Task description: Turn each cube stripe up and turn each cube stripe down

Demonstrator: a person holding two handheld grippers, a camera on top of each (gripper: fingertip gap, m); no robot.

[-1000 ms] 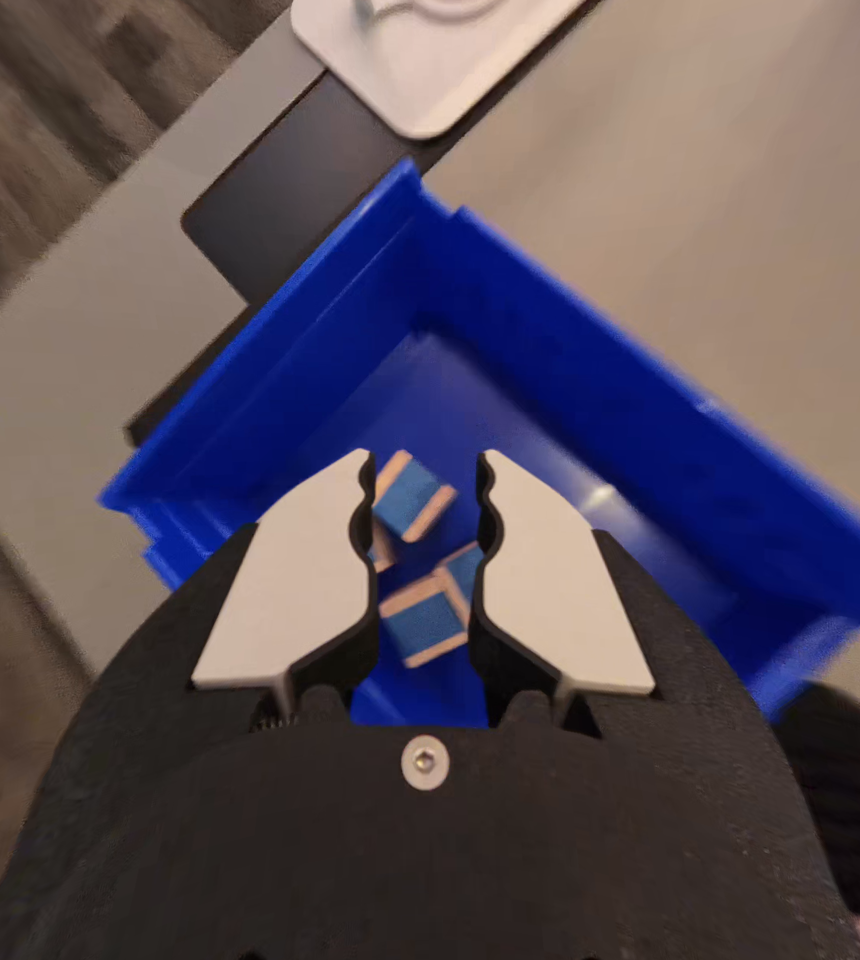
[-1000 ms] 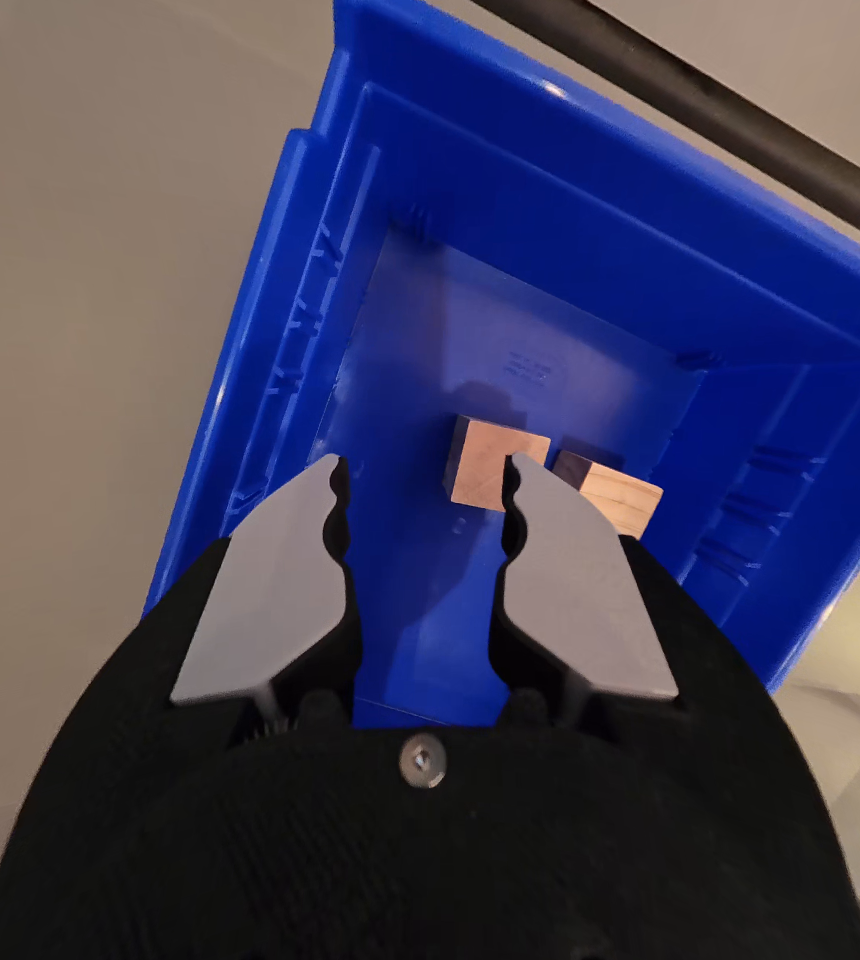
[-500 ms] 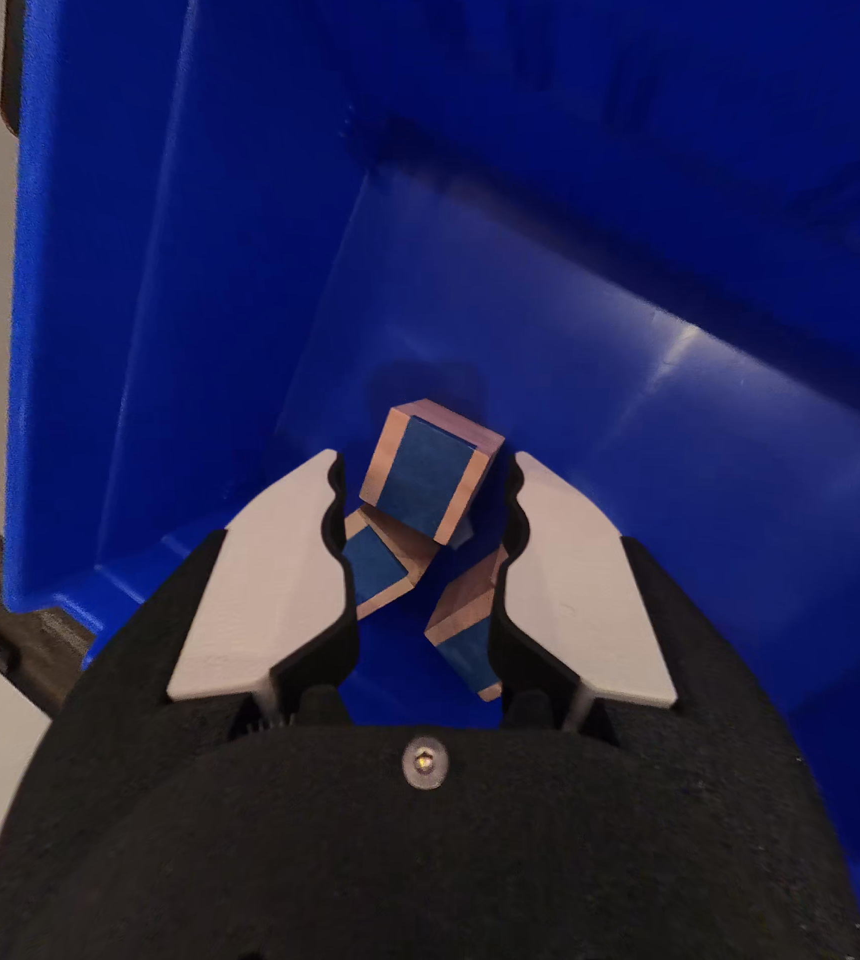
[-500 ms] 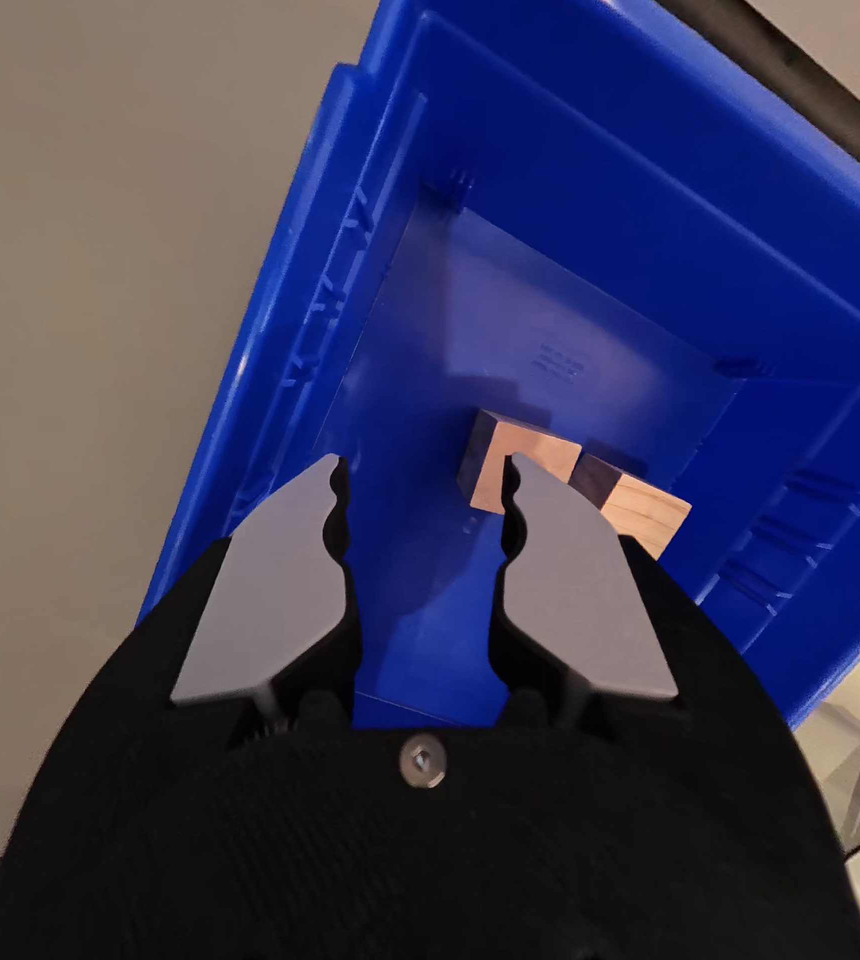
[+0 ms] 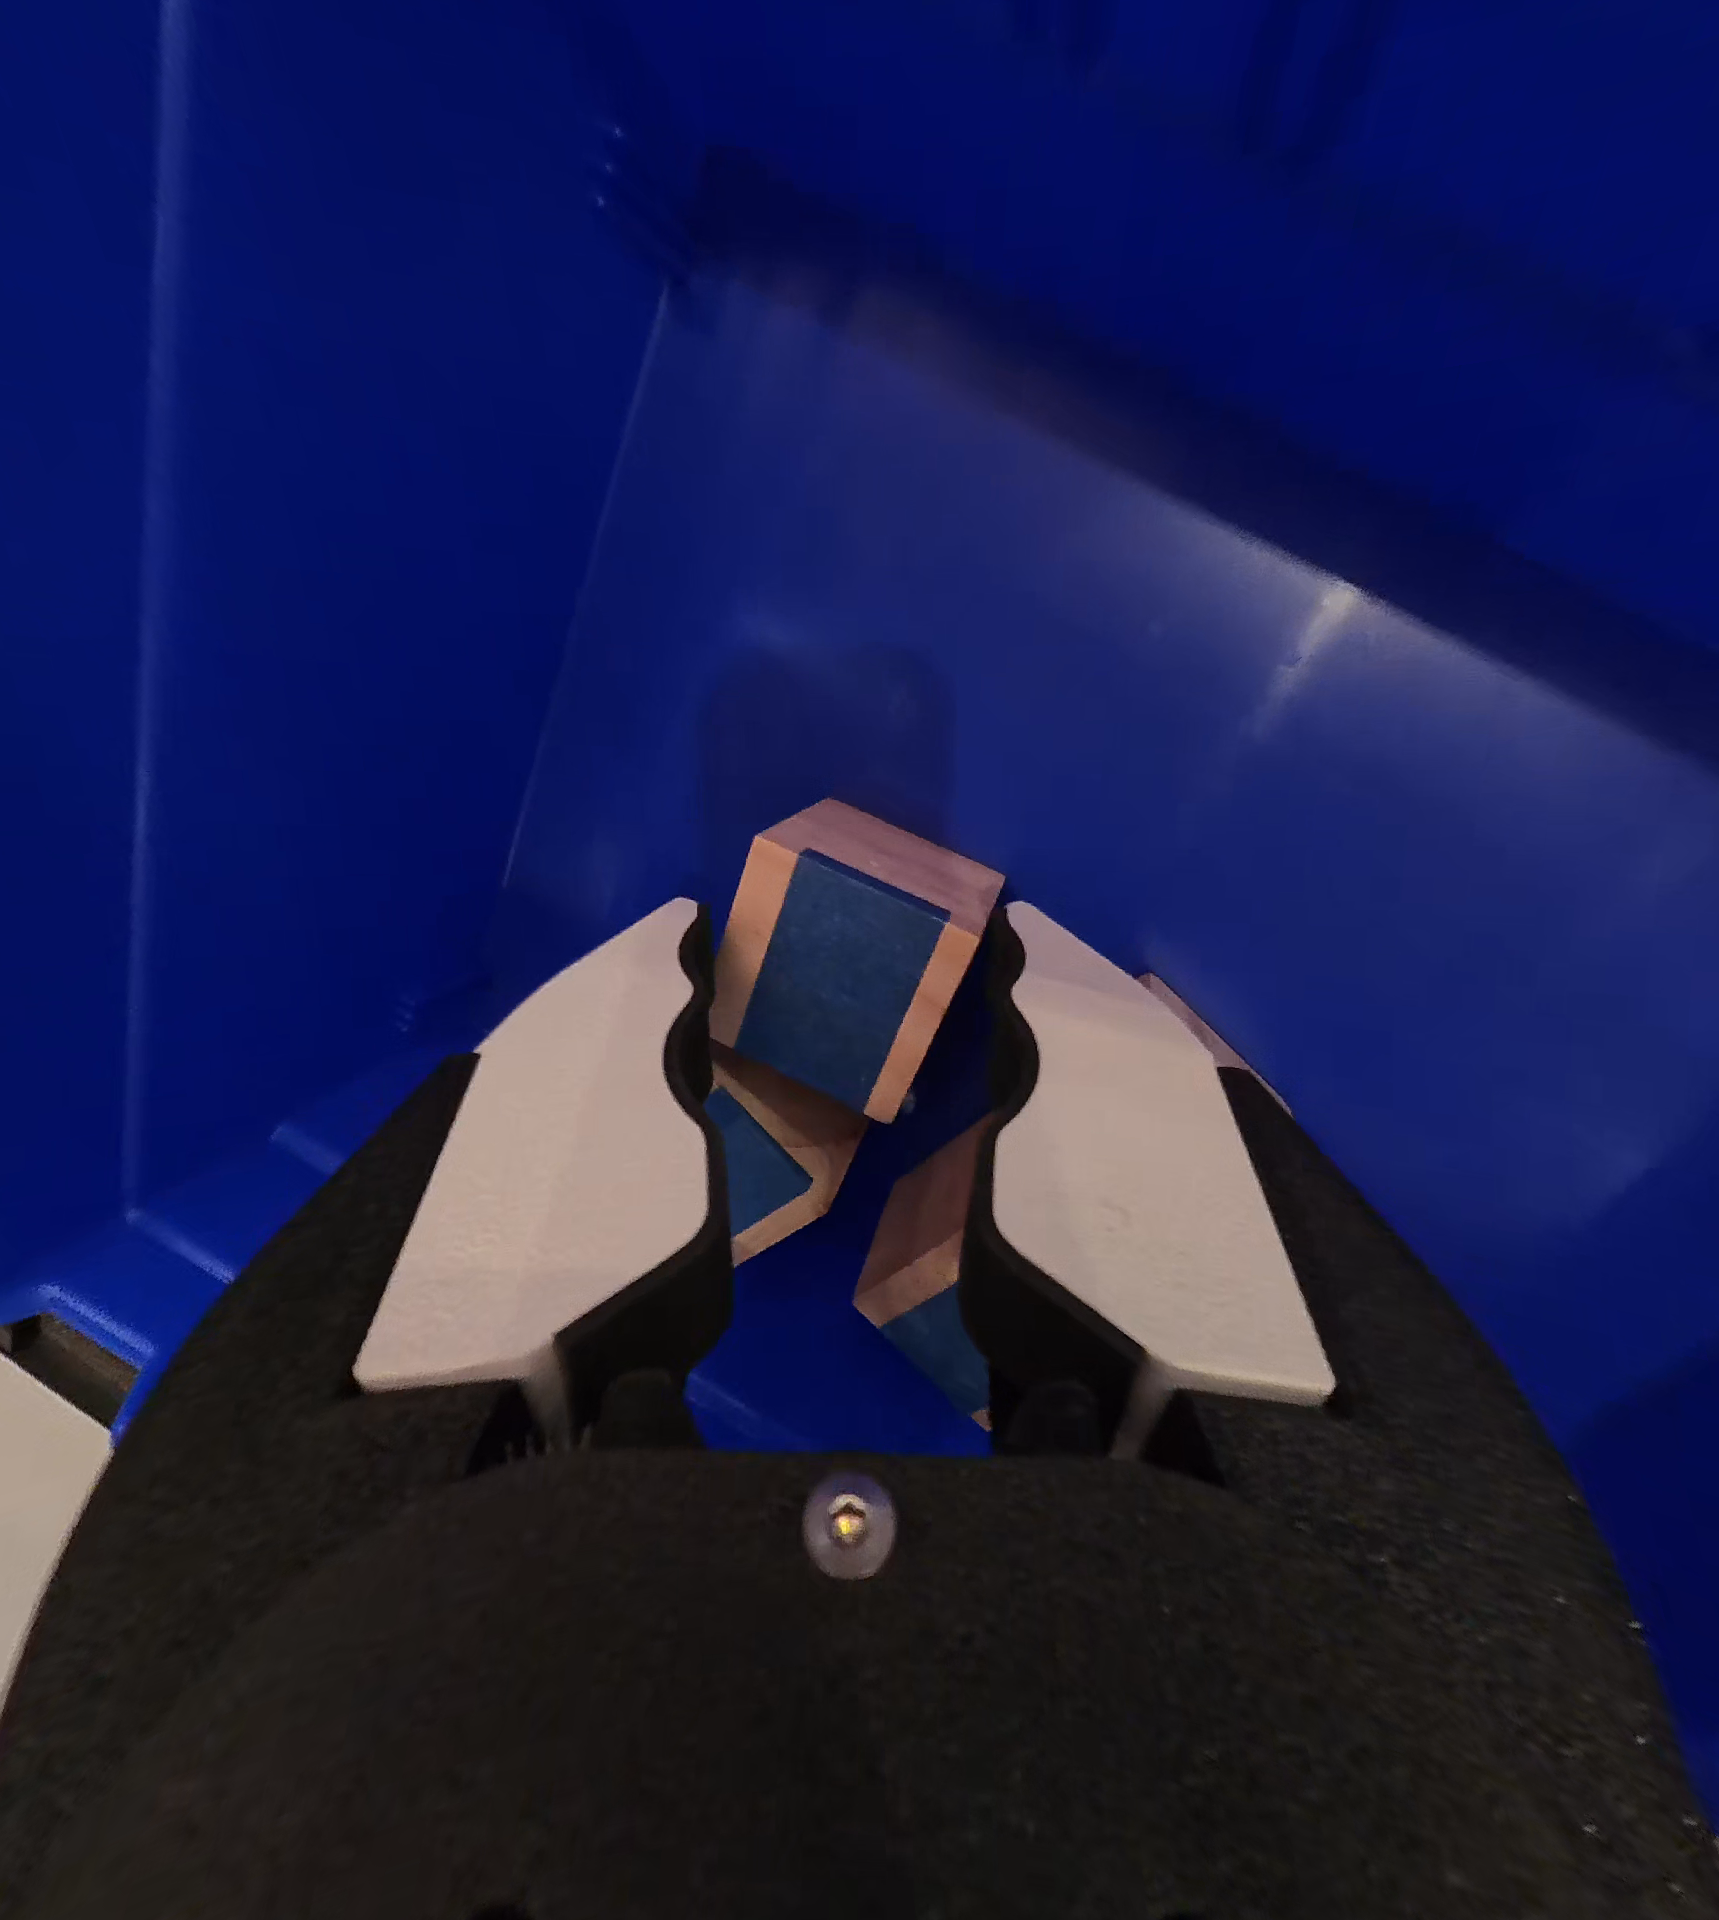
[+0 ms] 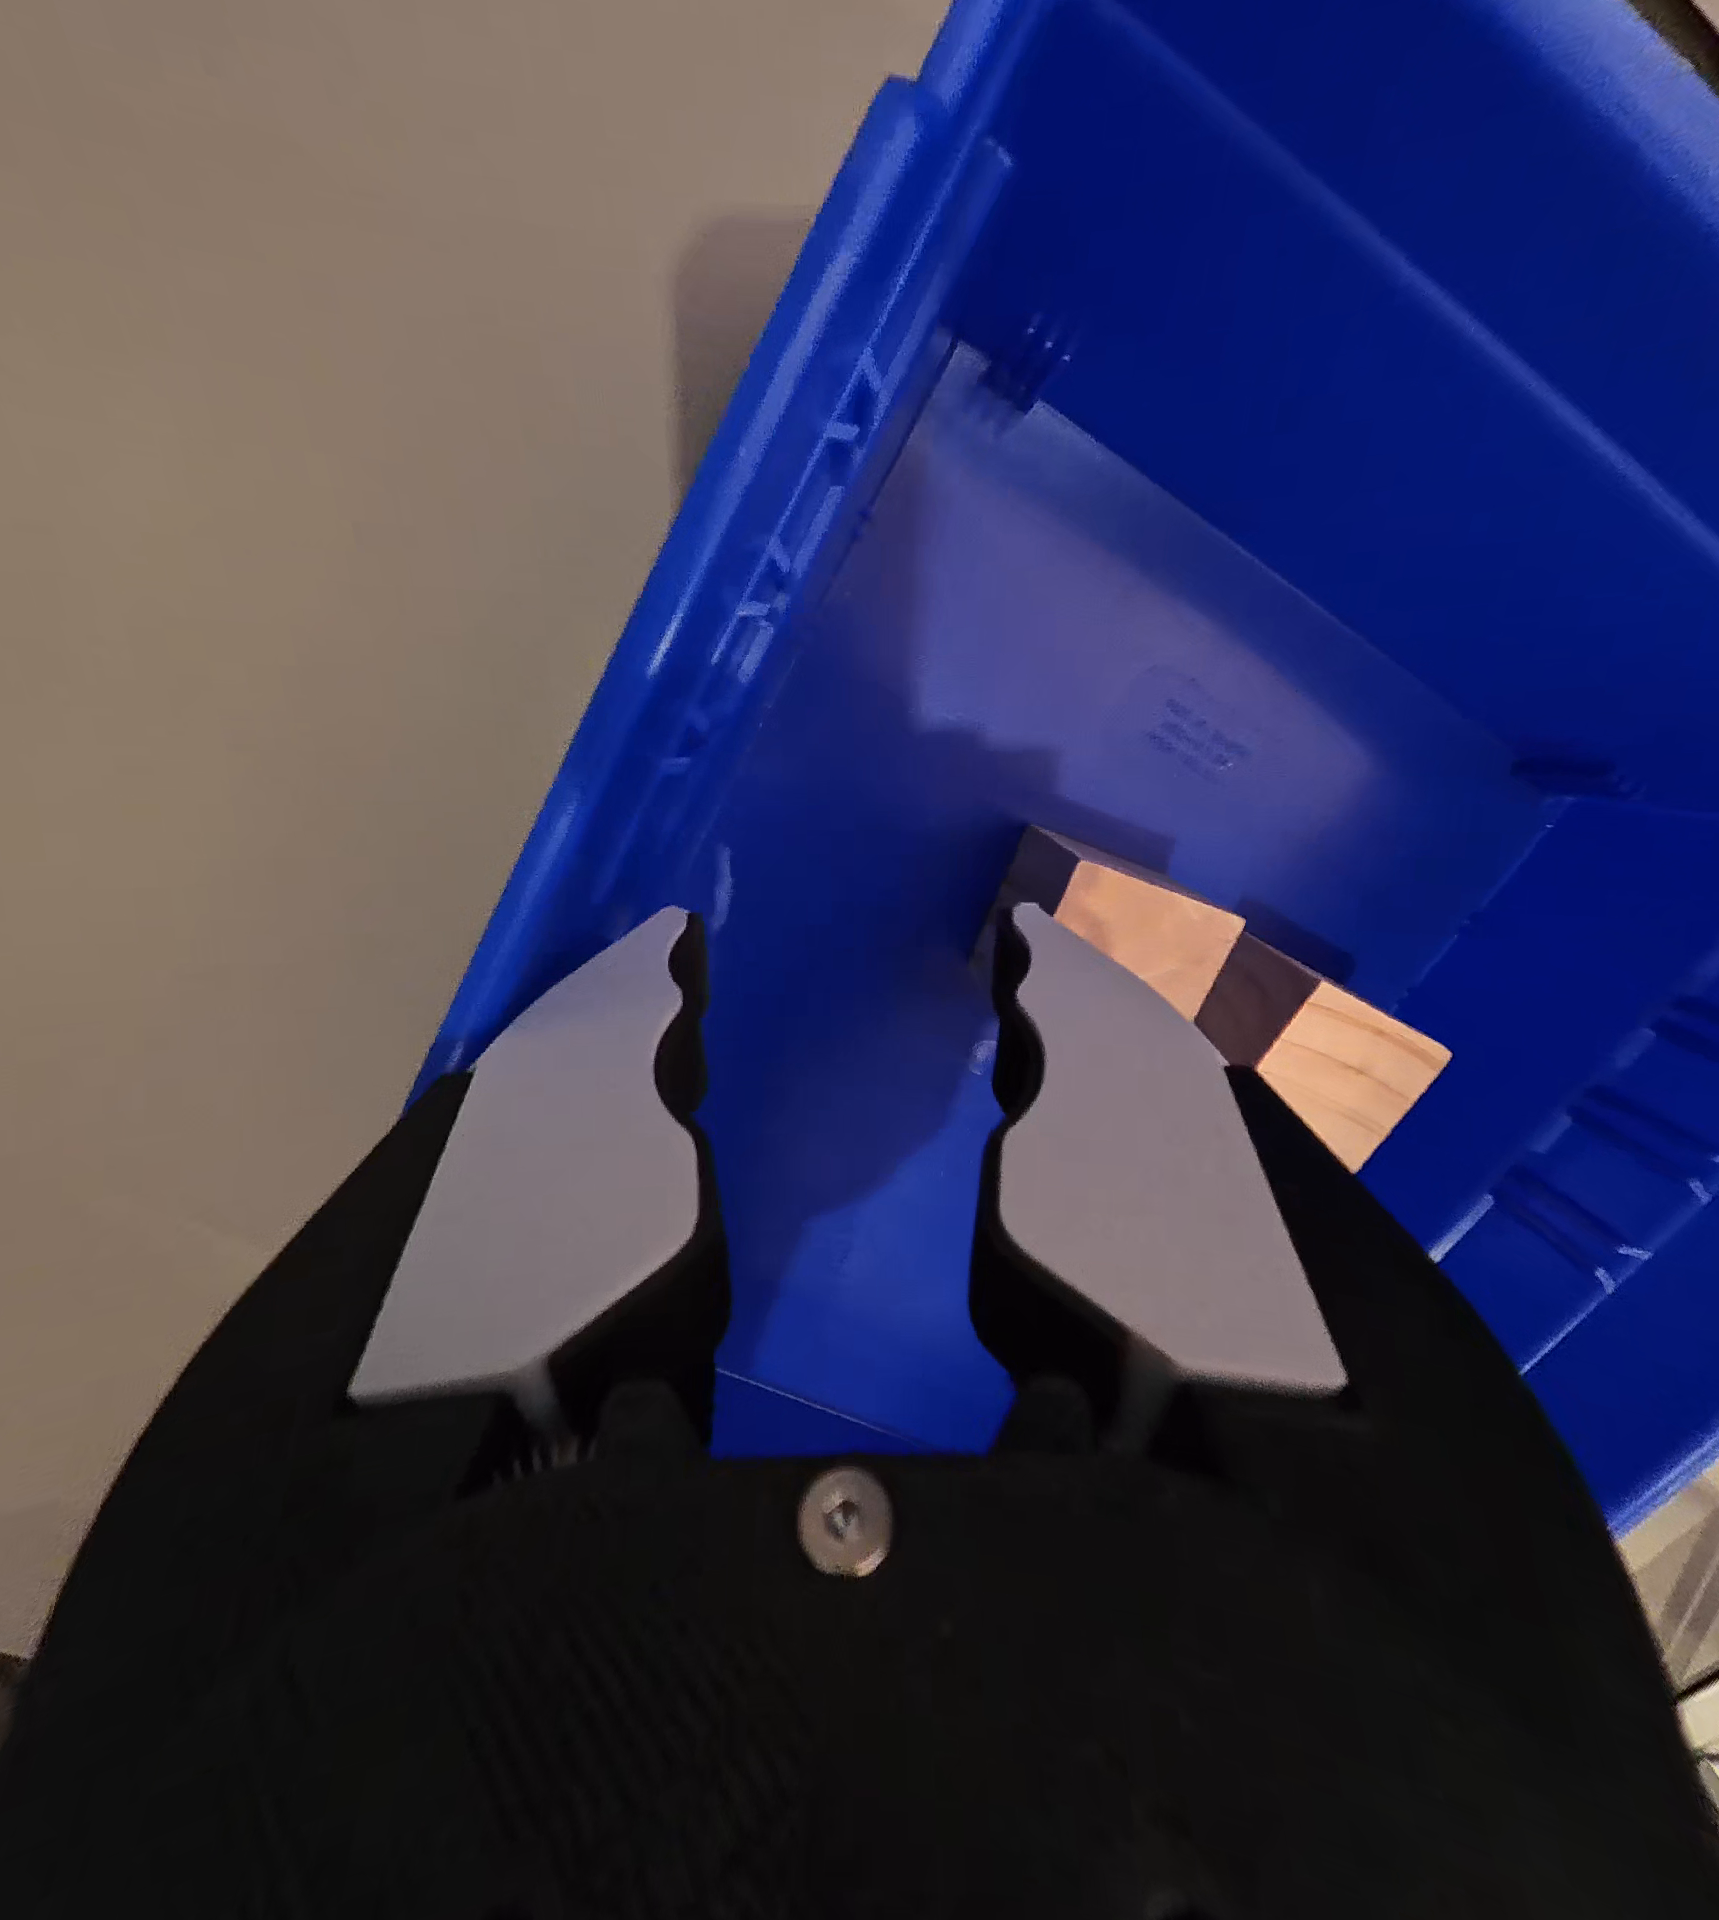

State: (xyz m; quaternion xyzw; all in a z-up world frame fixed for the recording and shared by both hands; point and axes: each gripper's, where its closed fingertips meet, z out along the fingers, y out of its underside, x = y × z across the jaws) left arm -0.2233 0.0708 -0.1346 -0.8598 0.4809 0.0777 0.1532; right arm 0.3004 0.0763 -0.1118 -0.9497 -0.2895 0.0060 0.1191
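Left hand-held gripper (image 5: pixel 844 935) has dipped nearer, jaws apart astride striped cube (image 5: pixel 850 982)

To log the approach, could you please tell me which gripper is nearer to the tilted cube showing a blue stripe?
Left. The left gripper has its open jaws flanking the striped cube. The right gripper hovers over another bin beside plain-faced cubes.
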